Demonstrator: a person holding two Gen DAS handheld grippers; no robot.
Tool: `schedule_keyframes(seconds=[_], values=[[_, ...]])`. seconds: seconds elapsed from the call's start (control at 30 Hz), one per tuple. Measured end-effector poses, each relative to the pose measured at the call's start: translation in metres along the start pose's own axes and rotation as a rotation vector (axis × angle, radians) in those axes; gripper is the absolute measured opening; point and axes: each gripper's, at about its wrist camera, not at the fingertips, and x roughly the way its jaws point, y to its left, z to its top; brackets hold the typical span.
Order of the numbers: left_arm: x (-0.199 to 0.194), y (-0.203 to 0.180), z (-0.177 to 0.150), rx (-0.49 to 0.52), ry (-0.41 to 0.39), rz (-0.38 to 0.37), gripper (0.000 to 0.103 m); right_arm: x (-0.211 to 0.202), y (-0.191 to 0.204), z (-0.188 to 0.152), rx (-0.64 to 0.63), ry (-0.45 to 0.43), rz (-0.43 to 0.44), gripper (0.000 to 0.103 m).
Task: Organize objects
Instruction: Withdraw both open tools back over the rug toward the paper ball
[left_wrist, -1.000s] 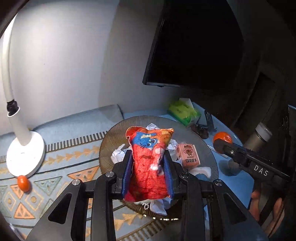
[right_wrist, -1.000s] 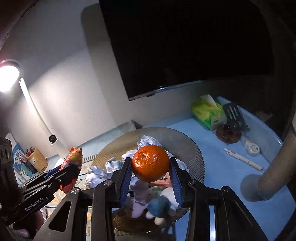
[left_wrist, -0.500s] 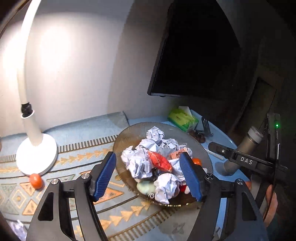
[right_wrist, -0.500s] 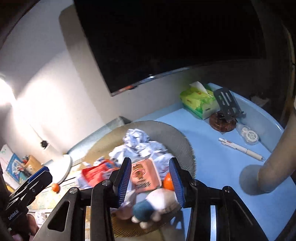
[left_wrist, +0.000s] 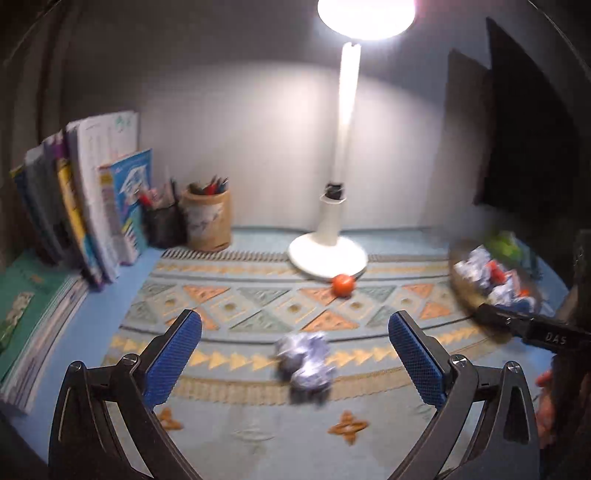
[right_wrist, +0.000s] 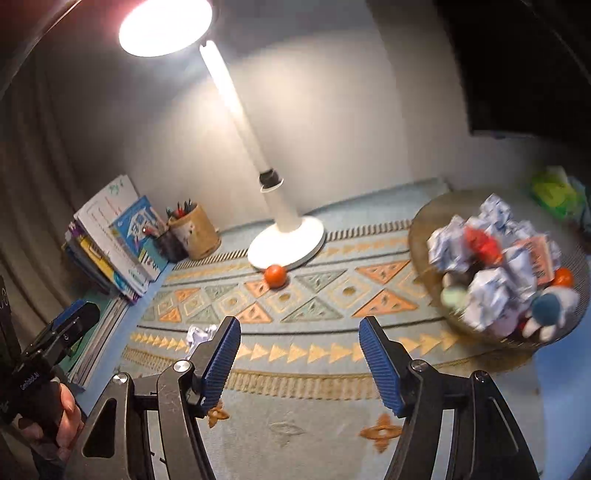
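Two tools: both pointed down at the patterned mat (left_wrist: 258, 317), empty.
Left tool (left_wrist: 295, 354): jaws opening wide; crumpled paper ball (left_wrist: 304, 360) lay between them, untouched.
Right tool (right_wrist: 297, 354): jaws opening, nothing between.
Dish (right_wrist: 424, 221): at 2 o'clock, heaped with paper balls and snacks.
Orange (right_wrist: 275, 275): at 12 o'clock, touching lamp base (right_wrist: 291, 243).

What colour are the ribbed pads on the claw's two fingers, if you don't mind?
Blue ribbed pads, seen best in the right wrist view.

Lit lamp (left_wrist: 345, 155) — pale wall (left_wrist: 240, 110), patterned mat (left_wrist: 258, 314)
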Motion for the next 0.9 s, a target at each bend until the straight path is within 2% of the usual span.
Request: schedule_keyframes(seconds=[0.07,0.17,0.3,0.4,0.47,0.53,0.9], values=[[0.017,0.021,-0.024,-0.025,0.041,0.04,0.101,0.032,0.007,-0.014,-0.021,0.044,-0.03,0.065],[0.041,0.037,-0.05,-0.071,0.082,0.037,0.101,0.067,0.011,-0.033,-0.058,0.088,-0.058,0.065],[0.06,0.041,-0.061,-0.097,0.104,0.065,0.101,0.093,0.01,-0.047,-0.09,0.123,-0.103,0.065],[0.061,0.038,-0.062,-0.081,0.094,0.093,0.101,0.098,0.01,-0.048,-0.1,0.133,-0.116,0.065],[0.065,0.034,-0.063,-0.062,0.121,0.103,0.101,0.098,0.008,-0.049,-0.089,0.134,-0.128,0.074],[0.066,0.032,-0.064,-0.052,0.135,0.1,0.101,0.097,0.008,-0.048,-0.083,0.123,-0.148,0.087],[0.064,0.043,-0.064,-0.098,0.128,0.059,0.101,0.096,0.019,-0.049,-0.14,0.096,-0.203,0.089]])
